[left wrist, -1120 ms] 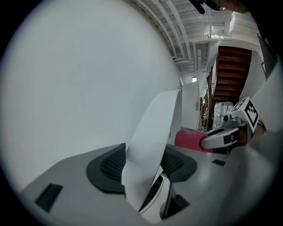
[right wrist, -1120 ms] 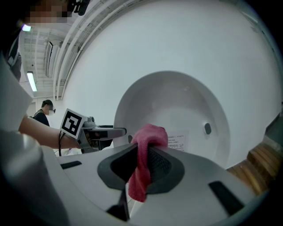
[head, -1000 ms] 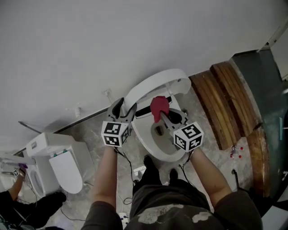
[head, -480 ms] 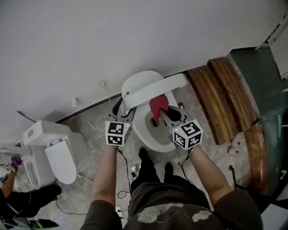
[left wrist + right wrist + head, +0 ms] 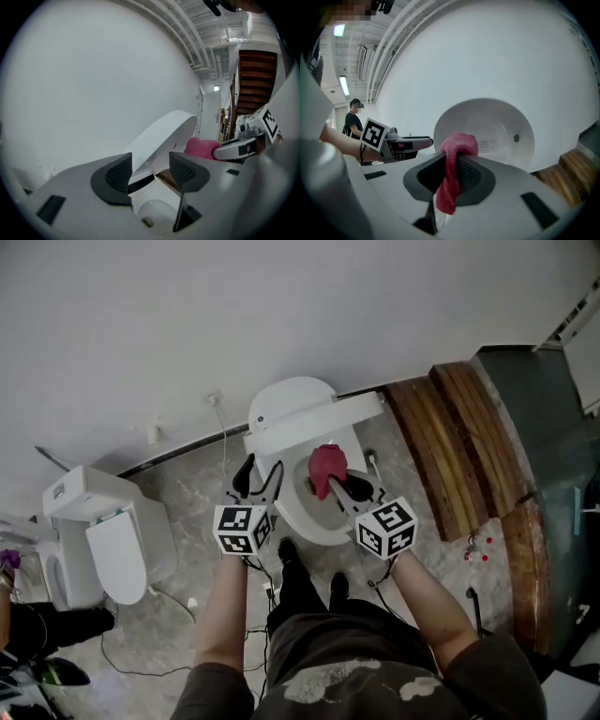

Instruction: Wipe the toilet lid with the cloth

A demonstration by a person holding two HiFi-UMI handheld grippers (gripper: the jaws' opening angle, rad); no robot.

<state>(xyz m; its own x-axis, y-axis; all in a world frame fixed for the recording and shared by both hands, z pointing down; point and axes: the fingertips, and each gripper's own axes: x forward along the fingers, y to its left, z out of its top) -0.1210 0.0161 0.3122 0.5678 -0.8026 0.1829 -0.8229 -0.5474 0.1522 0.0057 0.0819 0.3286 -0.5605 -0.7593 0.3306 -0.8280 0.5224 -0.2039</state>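
Head view: overhead, looking steeply down, toilet lid (image 5: 286,397) at 12 o'clock. Both gripper views: low, close, facing that lid. Right gripper (image 5: 229,149) shows at 3 o'clock, left gripper (image 5: 412,140) at 9.

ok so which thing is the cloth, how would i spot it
Find the toilet with its lid up by the white wall. Over its bowl, the tongs of the right gripper pinch the cloth: a bunched pink wad amid white porcelain.

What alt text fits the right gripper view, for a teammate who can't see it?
The right claw is shut on a pink cloth, whose end hangs down between the jaws. Behind it stands the raised white toilet lid against a white wall.
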